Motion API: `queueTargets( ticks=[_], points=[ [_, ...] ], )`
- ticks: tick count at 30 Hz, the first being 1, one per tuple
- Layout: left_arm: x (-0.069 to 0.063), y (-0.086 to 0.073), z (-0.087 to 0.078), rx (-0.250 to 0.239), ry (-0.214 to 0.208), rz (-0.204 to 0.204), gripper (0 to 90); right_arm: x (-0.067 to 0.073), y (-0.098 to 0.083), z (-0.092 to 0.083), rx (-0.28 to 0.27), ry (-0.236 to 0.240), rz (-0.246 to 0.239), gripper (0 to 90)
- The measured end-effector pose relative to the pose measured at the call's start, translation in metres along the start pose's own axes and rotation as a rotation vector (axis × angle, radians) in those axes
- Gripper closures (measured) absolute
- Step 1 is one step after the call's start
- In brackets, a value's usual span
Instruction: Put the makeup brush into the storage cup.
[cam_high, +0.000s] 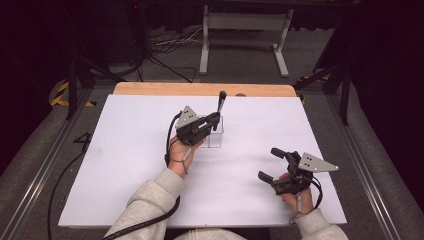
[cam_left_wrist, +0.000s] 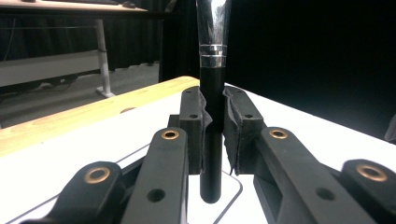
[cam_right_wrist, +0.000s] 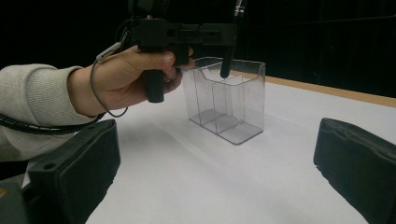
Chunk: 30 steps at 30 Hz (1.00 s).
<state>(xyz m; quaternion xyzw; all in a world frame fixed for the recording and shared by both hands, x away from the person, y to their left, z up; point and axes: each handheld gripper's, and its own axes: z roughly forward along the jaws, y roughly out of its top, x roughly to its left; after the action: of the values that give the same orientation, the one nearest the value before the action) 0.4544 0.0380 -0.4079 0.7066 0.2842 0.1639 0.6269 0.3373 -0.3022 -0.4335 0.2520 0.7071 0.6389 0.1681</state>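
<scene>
Bare white table sheet (cam_high: 125, 165) all round — sole obstacle the clear plastic two-compartment box (cam_right_wrist: 229, 100), mid-table, with a divider inside.

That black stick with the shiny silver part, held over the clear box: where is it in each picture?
High view: the stick stands upright at centre, above the clear box.
Left gripper view: centre, clamped between the black jaws.
Right gripper view: its lower end hangs into the box at top centre.
Shared landmark: the table's wooden edge.
</scene>
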Motion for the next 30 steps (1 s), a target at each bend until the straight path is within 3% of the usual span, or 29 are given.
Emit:
queueTargets(
  ticks=[5,11,30],
  points=[
    [-0.002,0.000,0.001,0.008,0.020,0.023,78.5,0.000,0.000,0.000,0.001,0.001,0.000,0.8],
    [-0.004,-0.007,0.003,0.022,0.054,0.014,78.4,0.000,0.000,0.000,0.001,0.000,0.000,0.9],
    [-0.007,-0.018,0.004,0.040,0.067,-0.004,78.4,0.000,0.000,0.001,0.000,0.004,0.000,0.9]
  ],
)
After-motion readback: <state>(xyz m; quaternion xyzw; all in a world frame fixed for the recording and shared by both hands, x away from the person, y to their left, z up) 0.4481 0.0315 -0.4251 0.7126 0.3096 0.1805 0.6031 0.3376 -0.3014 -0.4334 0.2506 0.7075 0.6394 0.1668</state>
